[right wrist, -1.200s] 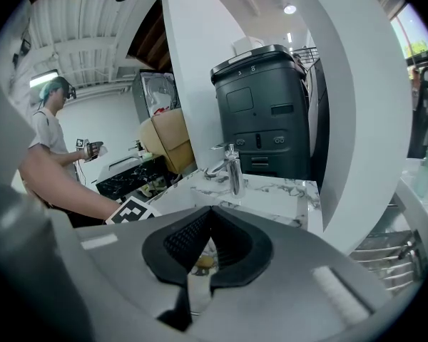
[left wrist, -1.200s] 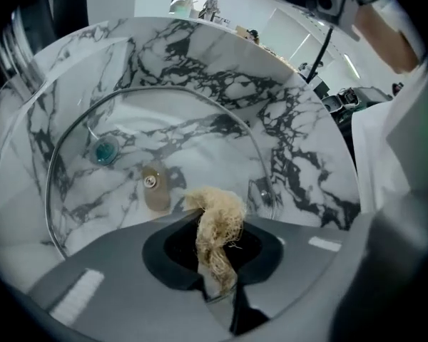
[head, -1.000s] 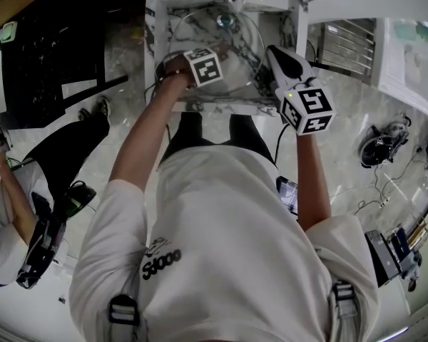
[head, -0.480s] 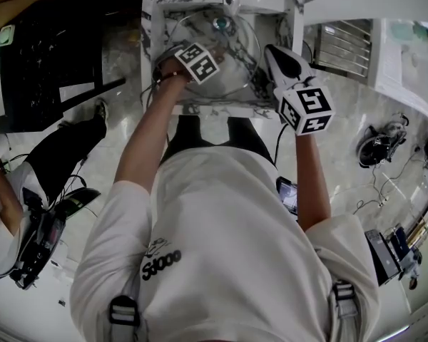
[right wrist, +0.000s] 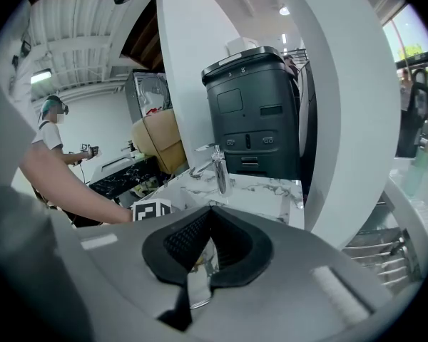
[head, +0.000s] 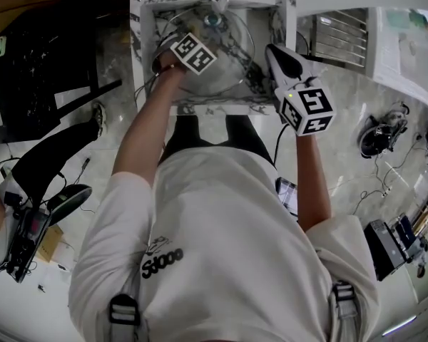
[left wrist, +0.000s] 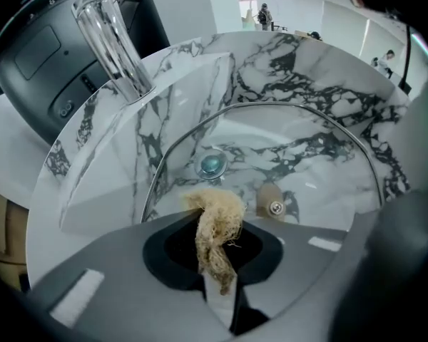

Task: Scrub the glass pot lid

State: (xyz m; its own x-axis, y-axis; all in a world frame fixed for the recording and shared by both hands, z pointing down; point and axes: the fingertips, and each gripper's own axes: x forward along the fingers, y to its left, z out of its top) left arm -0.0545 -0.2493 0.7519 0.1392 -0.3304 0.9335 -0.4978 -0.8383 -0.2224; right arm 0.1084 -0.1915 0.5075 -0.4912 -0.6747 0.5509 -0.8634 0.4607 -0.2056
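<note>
Left gripper view — jaws pinching scrubber (left wrist: 215,226) hide half the lid (left wrist: 274,205).

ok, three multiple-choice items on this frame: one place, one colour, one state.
1. Where is the glass lid?
A. on a stove
B. in the marble sink
C. in a cupboard

2. What colour is the scrubber in the left gripper?
A. tan
B. blue
C. green

3. How is the right gripper?
A. open and empty
B. shut on a cup
C. shut on the lid's rim

Answers:
1 B, the lid's metal rim and knob show inside the basin.
2 A, a fibrous tan wad sits between the jaws.
3 C, the jaws pinch a thin shiny edge.
</note>
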